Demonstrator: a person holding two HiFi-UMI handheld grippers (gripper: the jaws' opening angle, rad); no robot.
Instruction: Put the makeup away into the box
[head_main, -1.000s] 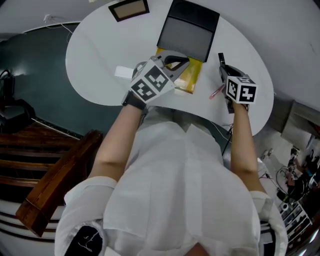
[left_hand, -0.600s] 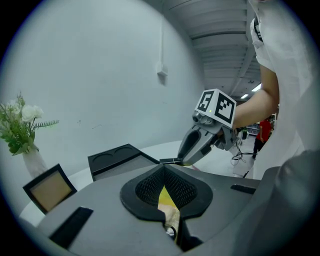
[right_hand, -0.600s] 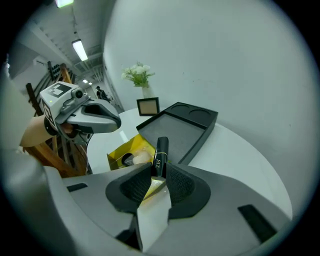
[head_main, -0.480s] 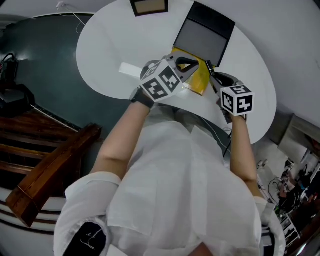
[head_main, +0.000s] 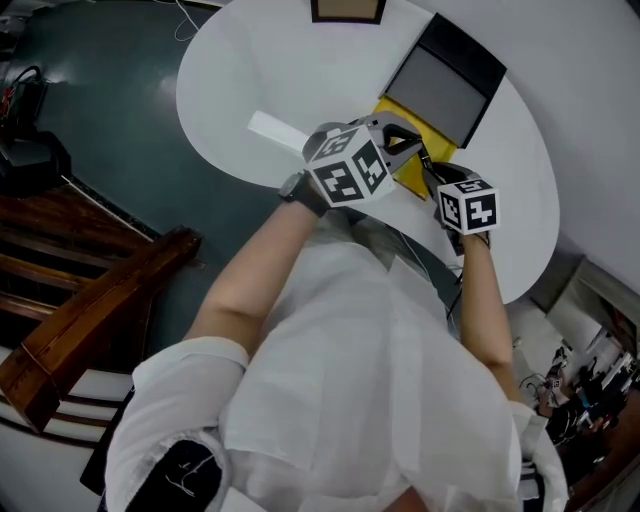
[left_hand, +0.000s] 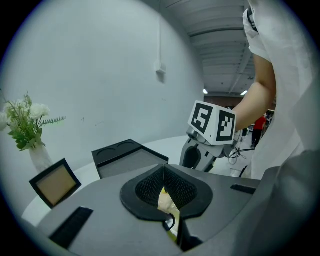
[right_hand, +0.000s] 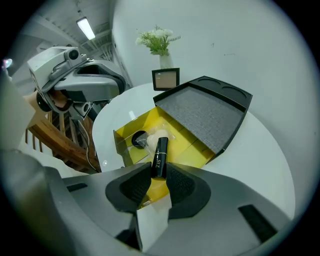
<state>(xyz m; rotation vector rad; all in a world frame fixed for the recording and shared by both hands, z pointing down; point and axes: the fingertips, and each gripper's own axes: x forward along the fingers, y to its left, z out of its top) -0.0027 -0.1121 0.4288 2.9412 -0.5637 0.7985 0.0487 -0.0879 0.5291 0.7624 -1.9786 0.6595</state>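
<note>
Carrying a black cylindrical lipstick tube (right_hand: 159, 155) clamped between its pads, the right gripper (right_hand: 159, 176) hangs over the yellow cardboard box (right_hand: 125, 139), which stands open. The left gripper (left_hand: 164, 175), pinched tight, seems to steady the box's yellow edge. Next, probably: lower the tube inside and release.

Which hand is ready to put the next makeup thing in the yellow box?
Right. The right claw grips the black makeup tube, which hangs right over the open yellow box. The left claw is shut, with no makeup showing in it.
</note>
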